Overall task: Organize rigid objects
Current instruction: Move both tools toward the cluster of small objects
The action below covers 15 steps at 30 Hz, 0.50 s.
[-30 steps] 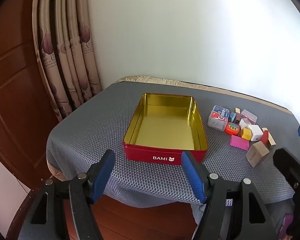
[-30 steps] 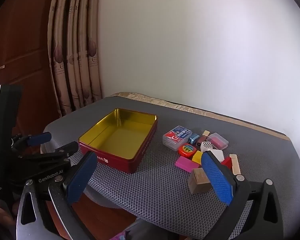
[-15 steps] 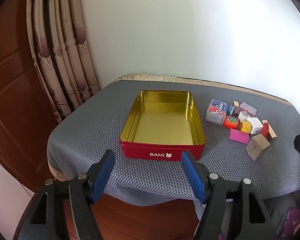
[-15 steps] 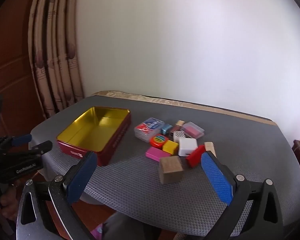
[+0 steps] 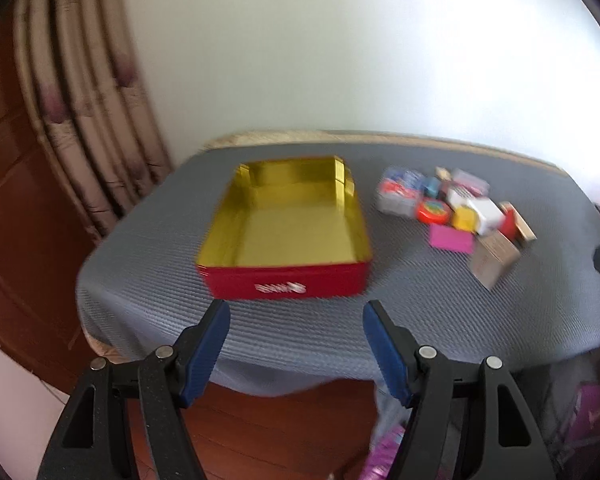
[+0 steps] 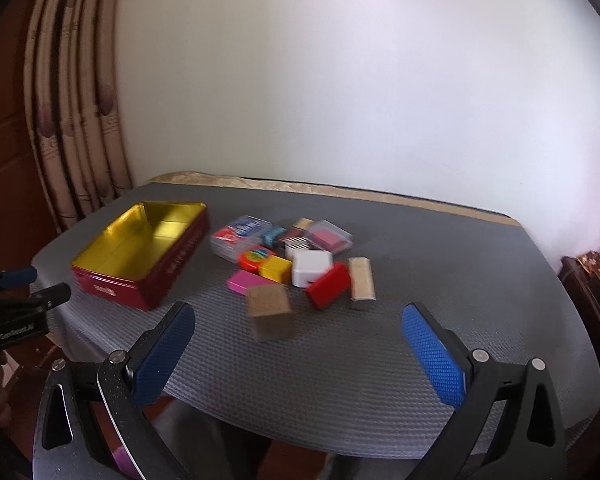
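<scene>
One red tin, gold inside, empty, sits on left part of grey mat. To its right, a tight cluster of approx. 12 small items: 1 wood cube nearest, 1 red block, 1 pink block, 1 white charger. Left gripper and right gripper: both spread wide, nothing held, above near table edge.

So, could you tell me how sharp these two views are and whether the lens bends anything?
Left wrist view: motion blur smears the red tin and its white lettering past reading. Right wrist view: blur is milder, though the wooden cube looks soft. Both views: fisheye bows the curtain and table edge.
</scene>
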Available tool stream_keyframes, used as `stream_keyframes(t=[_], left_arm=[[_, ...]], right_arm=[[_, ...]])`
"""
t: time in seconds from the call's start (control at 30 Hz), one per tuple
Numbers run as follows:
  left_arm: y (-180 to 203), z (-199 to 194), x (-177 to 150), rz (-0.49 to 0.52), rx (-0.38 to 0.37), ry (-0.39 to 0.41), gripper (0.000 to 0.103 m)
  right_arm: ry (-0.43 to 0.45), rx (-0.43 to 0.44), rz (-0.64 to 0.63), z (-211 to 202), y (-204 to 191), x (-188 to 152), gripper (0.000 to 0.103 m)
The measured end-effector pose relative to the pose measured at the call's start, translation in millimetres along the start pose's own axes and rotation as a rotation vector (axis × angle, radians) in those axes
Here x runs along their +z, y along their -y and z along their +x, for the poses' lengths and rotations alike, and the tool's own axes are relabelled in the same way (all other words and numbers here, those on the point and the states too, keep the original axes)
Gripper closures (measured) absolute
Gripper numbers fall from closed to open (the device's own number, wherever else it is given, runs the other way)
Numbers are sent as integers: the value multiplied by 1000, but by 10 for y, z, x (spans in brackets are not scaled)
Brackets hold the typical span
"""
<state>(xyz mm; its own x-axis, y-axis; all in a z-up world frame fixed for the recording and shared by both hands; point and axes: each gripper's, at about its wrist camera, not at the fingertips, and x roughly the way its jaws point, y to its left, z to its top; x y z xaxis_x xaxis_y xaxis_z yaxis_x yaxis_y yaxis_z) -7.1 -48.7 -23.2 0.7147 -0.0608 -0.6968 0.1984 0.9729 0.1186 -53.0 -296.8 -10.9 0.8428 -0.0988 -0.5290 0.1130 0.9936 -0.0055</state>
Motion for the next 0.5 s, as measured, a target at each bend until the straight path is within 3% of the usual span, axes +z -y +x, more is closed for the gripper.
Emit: stream_keyframes(t=[0.3, 0.5], left_arm=[[597, 203, 226, 42, -230, -109, 32], [1082, 548, 475, 40, -314, -205, 32]], right_arm=[[-72, -59, 122, 91, 676, -254, 0], [-87, -59, 182, 147, 928, -309, 0]])
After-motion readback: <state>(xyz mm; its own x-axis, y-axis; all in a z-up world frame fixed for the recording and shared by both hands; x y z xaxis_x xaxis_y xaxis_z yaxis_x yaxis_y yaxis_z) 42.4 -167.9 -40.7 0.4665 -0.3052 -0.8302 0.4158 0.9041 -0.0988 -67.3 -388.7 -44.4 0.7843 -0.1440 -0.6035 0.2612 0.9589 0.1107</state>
